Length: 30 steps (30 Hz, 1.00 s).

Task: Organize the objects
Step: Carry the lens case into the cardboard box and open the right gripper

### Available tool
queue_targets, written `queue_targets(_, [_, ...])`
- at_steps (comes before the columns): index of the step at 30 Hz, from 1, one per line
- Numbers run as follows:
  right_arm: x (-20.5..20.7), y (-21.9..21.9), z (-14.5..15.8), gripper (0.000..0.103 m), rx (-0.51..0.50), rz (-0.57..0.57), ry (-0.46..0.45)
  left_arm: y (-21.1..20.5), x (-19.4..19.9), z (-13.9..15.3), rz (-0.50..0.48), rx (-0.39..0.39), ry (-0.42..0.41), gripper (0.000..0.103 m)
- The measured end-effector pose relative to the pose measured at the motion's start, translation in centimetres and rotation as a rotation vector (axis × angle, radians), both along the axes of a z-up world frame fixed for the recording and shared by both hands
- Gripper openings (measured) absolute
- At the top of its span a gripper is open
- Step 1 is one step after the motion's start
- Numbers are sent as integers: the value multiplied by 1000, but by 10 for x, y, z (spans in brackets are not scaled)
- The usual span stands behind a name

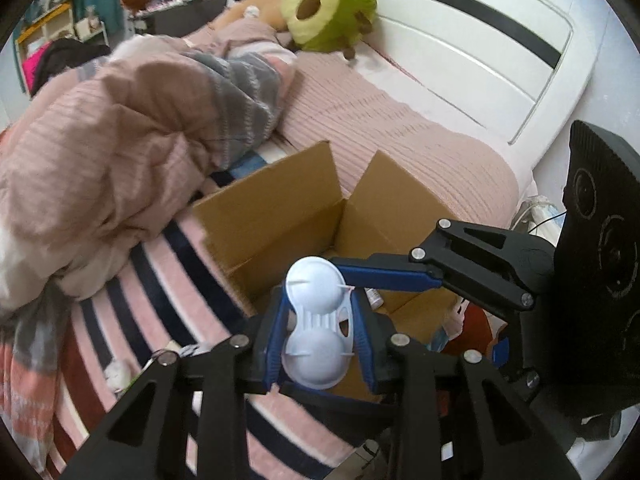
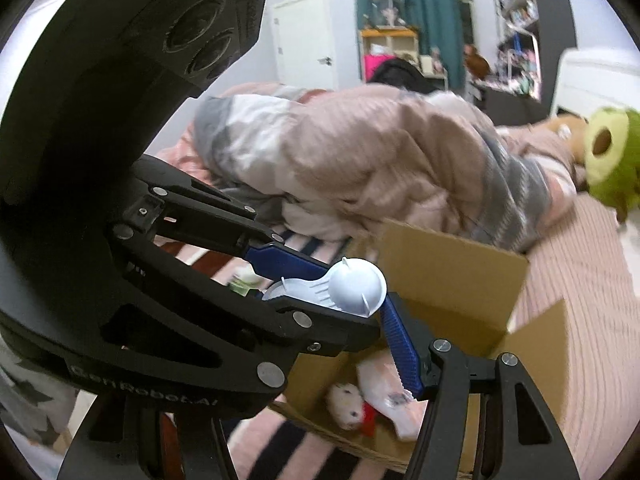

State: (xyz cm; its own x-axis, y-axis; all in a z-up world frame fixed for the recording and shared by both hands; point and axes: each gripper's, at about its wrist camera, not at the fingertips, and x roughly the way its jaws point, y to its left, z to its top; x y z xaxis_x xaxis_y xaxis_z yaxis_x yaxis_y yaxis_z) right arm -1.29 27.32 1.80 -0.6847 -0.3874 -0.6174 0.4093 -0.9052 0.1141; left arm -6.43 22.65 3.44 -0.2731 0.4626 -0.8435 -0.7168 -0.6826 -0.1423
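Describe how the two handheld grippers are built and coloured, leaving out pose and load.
Both match: the left gripper and right gripper have black plastic linkage arms with cut-out slots, joined by round silver pins, ending in ribbed blue fingers. A bulky black housing carries circular recesses and faint "GenRobot.AI" lettering.

Both hand-held tools share one build: the left gripper (image 1: 320, 340) and right gripper (image 2: 404, 344) have matte black linkage arms pinned with round silver screws, ribbed blue fingers (image 1: 362, 338), and raised "GenRobot.AI" lettering on the housing
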Motion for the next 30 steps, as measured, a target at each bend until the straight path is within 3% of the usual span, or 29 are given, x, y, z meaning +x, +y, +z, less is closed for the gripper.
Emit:
queue_targets(8, [-12,34,-21,56,-4,-50,-112,37,-19,-29,-19,-30,-83,28])
queue_targets(12, [-16,44,-29,55,45,-88,-118,47,-23,-39,-4,-39,-108,28])
queue_targets(22, [-14,53,-31,55,41,-93,-120,57,-24,-41,-8,-59,-108,29])
queue_targets(24, [-15,53,-30,56,51,-100,-121,54,-25,-39,1,-62,-101,33])
queue_targets(28, [-13,50,-29,67,61,-105,-127,42,-22,-25,19,-41,-64,65])
queue_targets(30, [-11,49,-27,70,74,-106,-114,34,-20,-18,26,-32,-44,67])
